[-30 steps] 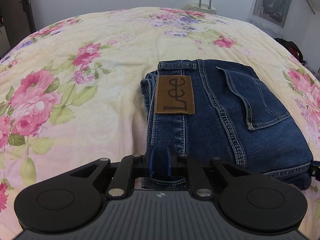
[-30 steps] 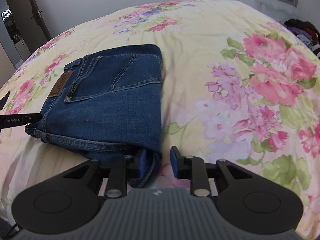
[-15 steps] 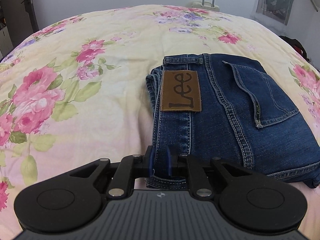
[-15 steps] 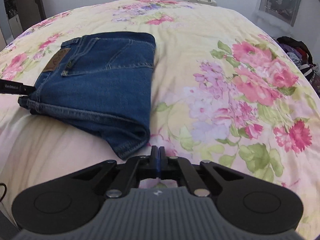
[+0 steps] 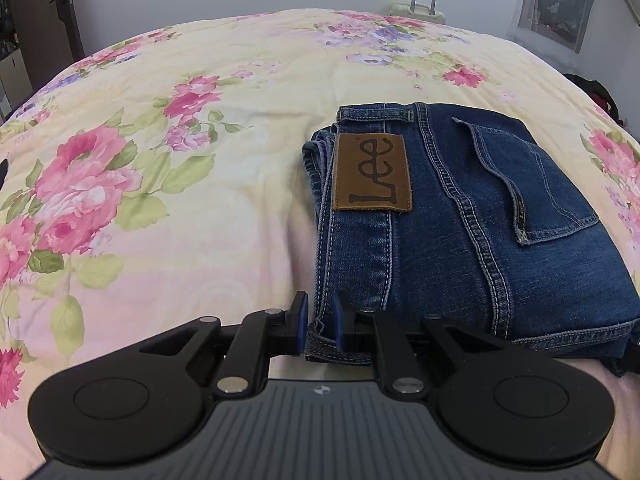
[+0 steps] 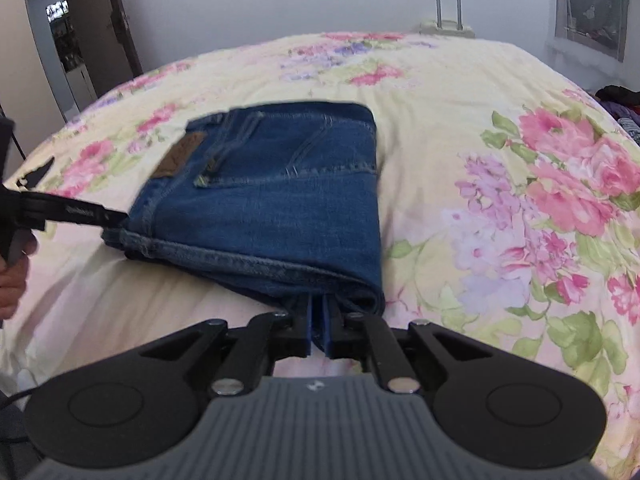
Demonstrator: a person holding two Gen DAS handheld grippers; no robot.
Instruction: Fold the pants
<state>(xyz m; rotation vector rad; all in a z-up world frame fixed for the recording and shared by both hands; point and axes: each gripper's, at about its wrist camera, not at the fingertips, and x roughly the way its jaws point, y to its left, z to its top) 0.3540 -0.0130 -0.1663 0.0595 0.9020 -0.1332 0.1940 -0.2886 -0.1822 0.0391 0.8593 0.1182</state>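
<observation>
Folded Lee jeans (image 5: 460, 232) lay right of centre on a floral bedspread (image 5: 180, 160); the left gripper (image 5: 319, 326) pinched their near hem.

Folded blue denim jeans (image 5: 460, 232) on the floral yellow bedspread (image 5: 200, 200), brown leather patch (image 5: 372, 174) at their left edge, pale suitcase (image 5: 420, 10) behind the bed, left gripper (image 5: 319, 326) at their near-left corner

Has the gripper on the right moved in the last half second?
Yes. The right gripper has shifted left: the purple flowers on the bedspread now lie farther to its right, and its tips meet the near edge of the jeans.
</observation>
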